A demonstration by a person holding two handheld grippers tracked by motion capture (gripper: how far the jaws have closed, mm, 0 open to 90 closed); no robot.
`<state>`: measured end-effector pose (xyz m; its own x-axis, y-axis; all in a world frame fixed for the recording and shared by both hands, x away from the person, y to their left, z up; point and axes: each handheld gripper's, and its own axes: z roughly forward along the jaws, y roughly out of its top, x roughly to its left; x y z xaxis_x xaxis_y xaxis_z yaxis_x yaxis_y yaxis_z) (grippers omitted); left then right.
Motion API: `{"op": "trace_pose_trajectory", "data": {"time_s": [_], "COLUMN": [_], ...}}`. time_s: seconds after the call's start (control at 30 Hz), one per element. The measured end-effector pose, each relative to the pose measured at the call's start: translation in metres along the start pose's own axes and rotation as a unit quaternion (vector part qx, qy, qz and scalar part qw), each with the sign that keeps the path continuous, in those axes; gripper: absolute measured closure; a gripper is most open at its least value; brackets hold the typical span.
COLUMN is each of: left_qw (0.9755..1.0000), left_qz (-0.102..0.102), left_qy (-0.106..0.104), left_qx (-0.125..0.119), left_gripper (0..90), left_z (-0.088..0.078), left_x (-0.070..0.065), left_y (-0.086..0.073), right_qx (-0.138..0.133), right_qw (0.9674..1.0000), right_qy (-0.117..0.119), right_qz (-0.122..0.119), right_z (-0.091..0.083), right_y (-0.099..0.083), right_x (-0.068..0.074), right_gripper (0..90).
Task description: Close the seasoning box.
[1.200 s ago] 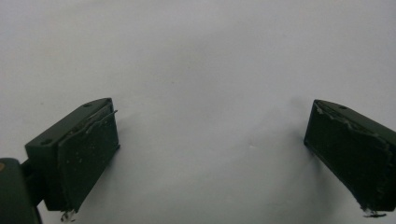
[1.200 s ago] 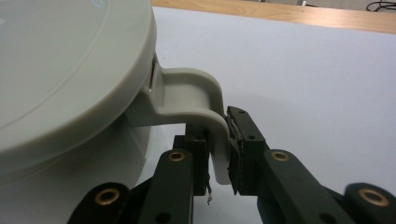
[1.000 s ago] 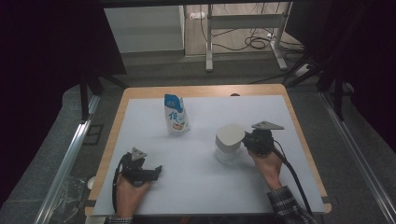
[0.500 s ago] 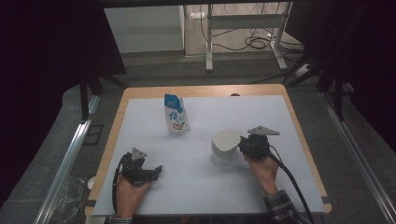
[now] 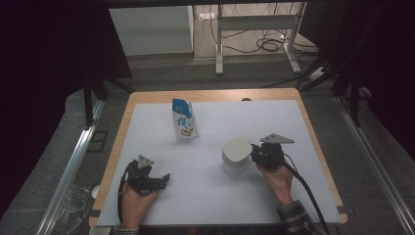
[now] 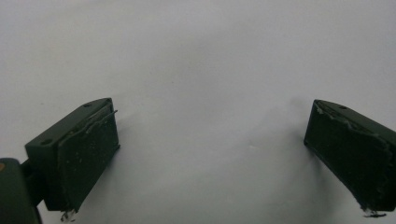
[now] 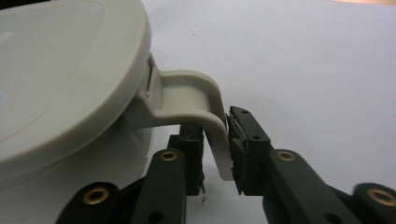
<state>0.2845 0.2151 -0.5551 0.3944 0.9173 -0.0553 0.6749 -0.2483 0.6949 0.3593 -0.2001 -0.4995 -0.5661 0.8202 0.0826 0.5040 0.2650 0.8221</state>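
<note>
A white lidded jug [image 5: 237, 155] stands on the white mat [image 5: 293, 127], right of centre. Its curved handle [image 7: 191, 93] sits between the jaws of my right gripper [image 5: 253, 153]. Those jaws have just been opening: in the right gripper view [image 7: 215, 140] one pad is against the handle and a thin gap shows at the other. My left gripper [image 5: 165, 177] rests low on the mat at the front left. Its jaws [image 6: 210, 154] stand wide open with nothing between them.
A blue and white milk pouch [image 5: 184, 121] stands upright at the back left of the mat. The mat covers a wooden table [image 5: 123, 128]. Beyond the table's far edge are desk legs and cables on the floor [image 5: 266, 46].
The jug and my right gripper have come down and slightly left, and the jug now rests on the mat. The left hand has stayed still.
</note>
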Motion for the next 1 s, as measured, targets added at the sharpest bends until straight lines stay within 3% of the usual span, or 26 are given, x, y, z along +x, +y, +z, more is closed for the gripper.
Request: {"op": "trace_pose_trajectory", "data": {"time_s": [0.2, 0.37, 0.57, 0.83, 1.0], "left_qw": [1.0, 1.0, 1.0, 1.0, 1.0], "left_qz": [0.0, 0.0, 0.0, 0.0, 0.0], "left_qy": [0.0, 0.0, 0.0, 0.0, 0.0], "left_qx": [0.0, 0.0, 0.0, 0.0, 0.0], "left_gripper": [2.9, 2.9, 2.9, 2.8, 2.9], "left_z": [0.0, 0.0, 0.0, 0.0, 0.0], "left_x": [0.0, 0.0, 0.0, 0.0, 0.0], "left_y": [0.0, 0.0, 0.0, 0.0, 0.0], "right_qx": [0.007, 0.008, 0.002, 0.005, 0.007], "right_qw": [0.9998, 0.9996, 0.9985, 0.9977, 0.9976], "right_qy": [0.002, 0.023, 0.055, 0.067, 0.069], "right_qz": [-0.017, -0.011, 0.002, 0.005, -0.01], "right_z": [-0.007, -0.013, -0.025, -0.033, -0.038], "right_y": [-0.002, -0.006, -0.004, 0.001, 0.011], "right_x": [0.0, -0.006, -0.013, -0.019, -0.02], "right_gripper": [65.7, 66.6, 75.6, 88.7, 89.1]}}
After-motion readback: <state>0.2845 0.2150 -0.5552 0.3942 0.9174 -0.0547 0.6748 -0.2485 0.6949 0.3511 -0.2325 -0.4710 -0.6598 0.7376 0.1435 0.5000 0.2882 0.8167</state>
